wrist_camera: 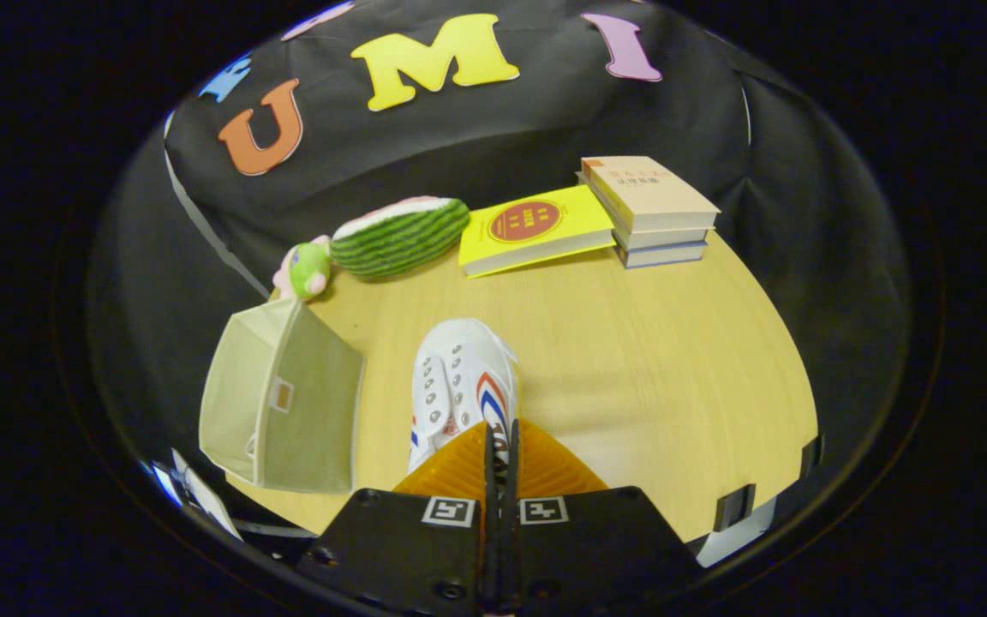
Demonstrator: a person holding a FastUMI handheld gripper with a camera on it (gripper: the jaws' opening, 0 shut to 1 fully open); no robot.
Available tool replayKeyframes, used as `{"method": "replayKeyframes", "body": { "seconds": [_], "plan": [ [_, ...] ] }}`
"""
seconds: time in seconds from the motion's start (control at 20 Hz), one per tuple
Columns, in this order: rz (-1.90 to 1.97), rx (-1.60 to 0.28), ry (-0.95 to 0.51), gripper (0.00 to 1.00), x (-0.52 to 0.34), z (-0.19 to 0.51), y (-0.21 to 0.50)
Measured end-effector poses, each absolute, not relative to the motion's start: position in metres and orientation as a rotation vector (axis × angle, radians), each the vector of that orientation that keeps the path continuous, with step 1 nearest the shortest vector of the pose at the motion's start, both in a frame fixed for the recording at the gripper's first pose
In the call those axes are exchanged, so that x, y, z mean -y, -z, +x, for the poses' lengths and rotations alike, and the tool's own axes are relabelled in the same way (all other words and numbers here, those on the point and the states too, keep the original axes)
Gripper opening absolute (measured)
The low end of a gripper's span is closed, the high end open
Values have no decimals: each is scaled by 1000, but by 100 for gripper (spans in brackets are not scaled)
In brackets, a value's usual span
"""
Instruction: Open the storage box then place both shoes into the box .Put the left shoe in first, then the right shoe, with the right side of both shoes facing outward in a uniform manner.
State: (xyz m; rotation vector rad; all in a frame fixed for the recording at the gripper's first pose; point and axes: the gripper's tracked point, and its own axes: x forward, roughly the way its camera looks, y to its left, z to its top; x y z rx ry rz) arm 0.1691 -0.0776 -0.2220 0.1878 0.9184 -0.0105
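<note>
Jaws seemingly pinching shoe (463, 386), box (284, 411) beside.

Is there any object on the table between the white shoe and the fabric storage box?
Nothing visible. The white canvas shoe with red and blue stripes, pinched at its heel by the gripper, sits beside the beige fabric storage box, with bare wooden table between them.

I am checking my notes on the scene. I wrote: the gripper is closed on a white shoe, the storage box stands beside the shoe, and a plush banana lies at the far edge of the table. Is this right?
One detail is wrong. The plush at the far edge is a watermelon slice, not a banana. The gripper view shows the rest as you wrote: the gripper closed on the white shoe, with the storage box beside the shoe on the table.
</note>
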Motion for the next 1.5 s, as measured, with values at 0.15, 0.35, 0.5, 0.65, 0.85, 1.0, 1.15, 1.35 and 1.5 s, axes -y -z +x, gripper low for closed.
{"method": "replayKeyframes", "body": {
  "seconds": [0.15,0.35,0.5,0.65,0.85,1.0,1.15,1.35,1.5],
  "plan": [
    [307,-888,-25,5,42,164,189],
    [391,-837,-96,5,-11,167,153],
    [427,-789,-109,5,-54,168,140],
    [454,-751,-101,5,-98,168,144],
    [622,-757,-103,5,-153,174,169],
    [572,-752,-66,5,-173,179,189],
    [560,-711,-27,6,-183,189,207],
    [535,-611,39,5,-179,203,216],
    [462,-566,-38,6,-199,212,220]
  ]
}}
